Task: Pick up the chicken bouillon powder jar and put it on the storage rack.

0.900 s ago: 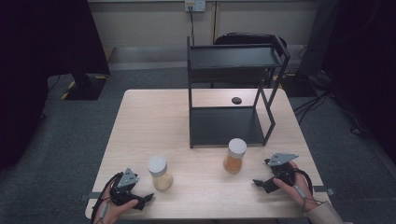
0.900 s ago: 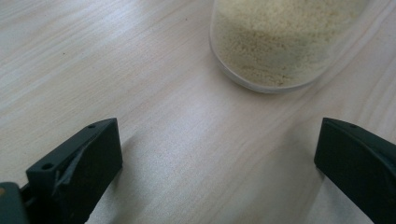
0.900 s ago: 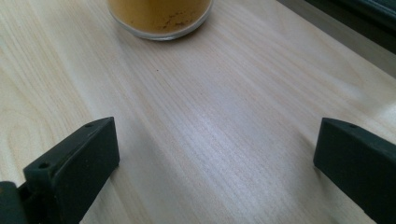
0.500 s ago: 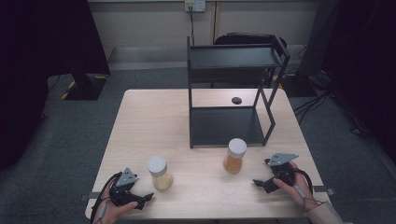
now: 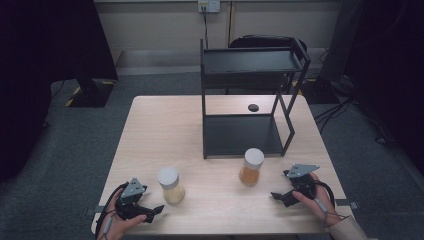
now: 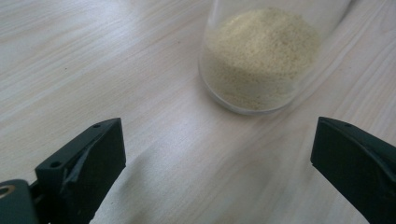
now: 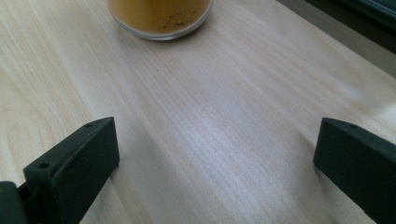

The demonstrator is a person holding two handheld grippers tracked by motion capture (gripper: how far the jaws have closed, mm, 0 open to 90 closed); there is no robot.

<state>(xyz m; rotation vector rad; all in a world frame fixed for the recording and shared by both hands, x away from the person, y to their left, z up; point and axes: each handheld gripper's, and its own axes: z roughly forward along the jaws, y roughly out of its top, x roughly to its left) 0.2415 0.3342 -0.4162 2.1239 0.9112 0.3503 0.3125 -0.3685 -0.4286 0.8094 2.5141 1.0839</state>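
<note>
A clear jar of pale yellow grains (image 5: 171, 186) with a white lid stands near the table's front left. My left gripper (image 5: 156, 211) lies just in front of it, low over the table. In the left gripper view the jaws of that gripper (image 6: 217, 140) stand wide apart, with the pale jar (image 6: 261, 60) a short way beyond the tips. A jar of orange powder (image 5: 251, 167) stands front right. My right gripper (image 5: 280, 185) rests to its right, open; in the right gripper view bare wood lies between the tips of this gripper (image 7: 219, 135), and the orange jar (image 7: 161, 16) stands farther ahead.
A black two-level shelf rack (image 5: 250, 65) stands at the middle back of the light wooden table (image 5: 160, 130). A small black disc (image 5: 253, 107) lies on the table behind the rack's lower shelf. Dark chairs and cables sit past the far edge.
</note>
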